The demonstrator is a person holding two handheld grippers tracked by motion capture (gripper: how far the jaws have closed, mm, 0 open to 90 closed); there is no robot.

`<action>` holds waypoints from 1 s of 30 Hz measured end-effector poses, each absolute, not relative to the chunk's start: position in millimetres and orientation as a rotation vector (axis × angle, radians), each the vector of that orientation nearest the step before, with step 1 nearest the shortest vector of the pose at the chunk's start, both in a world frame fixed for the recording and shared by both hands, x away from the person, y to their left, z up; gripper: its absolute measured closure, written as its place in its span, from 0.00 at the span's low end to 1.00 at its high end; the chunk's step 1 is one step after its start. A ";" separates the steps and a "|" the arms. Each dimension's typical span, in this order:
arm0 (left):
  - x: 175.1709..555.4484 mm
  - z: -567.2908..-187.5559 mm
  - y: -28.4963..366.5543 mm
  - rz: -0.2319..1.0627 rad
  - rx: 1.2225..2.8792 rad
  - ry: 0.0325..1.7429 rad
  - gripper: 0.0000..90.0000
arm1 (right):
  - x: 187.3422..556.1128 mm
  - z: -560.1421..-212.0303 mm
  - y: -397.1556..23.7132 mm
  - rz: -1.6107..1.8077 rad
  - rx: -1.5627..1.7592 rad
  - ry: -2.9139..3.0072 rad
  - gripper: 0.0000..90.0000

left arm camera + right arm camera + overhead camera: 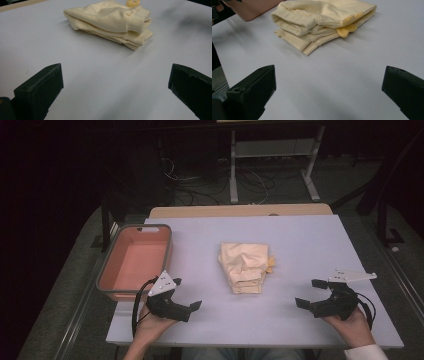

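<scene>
Dark room | white table (310,250) | folded cream garment (243,266) centre

A folded cream garment (244,266) with ribbed cuffs lies flat at the middle of the pale table (310,250)

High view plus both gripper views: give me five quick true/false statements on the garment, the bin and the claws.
1. The folded cream garment lies on the table, near its middle. True.
2. The left claw is shut on the garment. False: its jaws stand wide apart over bare table, short of the cloth.
3. The pink bin sits at the table's left edge with nothing in it. True.
4. The right claw is open. True.
5. The garment lies unfolded, spread flat. False: it is folded into stacked layers, ribbed cuffs at one end.
</scene>
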State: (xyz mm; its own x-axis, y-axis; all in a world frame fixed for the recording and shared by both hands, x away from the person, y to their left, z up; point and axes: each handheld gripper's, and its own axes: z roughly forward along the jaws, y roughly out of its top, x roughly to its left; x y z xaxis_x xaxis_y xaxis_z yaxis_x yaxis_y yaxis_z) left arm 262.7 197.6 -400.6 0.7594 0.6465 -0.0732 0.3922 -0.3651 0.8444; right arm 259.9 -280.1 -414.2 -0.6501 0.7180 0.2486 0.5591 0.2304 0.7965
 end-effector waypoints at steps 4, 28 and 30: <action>262.5 -401.1 198.1 0.334 2.009 0.785 0.00 | 259.2 -414.3 -280.4 1.389 1.224 2.324 0.00; 261.1 -398.4 197.8 0.333 2.011 0.795 0.00 | 256.8 -411.3 -279.0 1.365 1.235 2.333 0.00; 260.7 -397.2 197.5 0.333 2.010 0.796 0.00 | 256.5 -411.2 -278.5 1.360 1.239 2.335 0.00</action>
State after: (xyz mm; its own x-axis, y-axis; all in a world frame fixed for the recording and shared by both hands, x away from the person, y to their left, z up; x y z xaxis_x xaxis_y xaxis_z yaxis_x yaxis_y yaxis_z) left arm 260.7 197.5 -397.2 0.7541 0.6523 -0.0760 0.4035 -0.3689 0.8373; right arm 256.5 -278.5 -411.2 -0.6408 0.7271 0.2463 0.5732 0.2397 0.7836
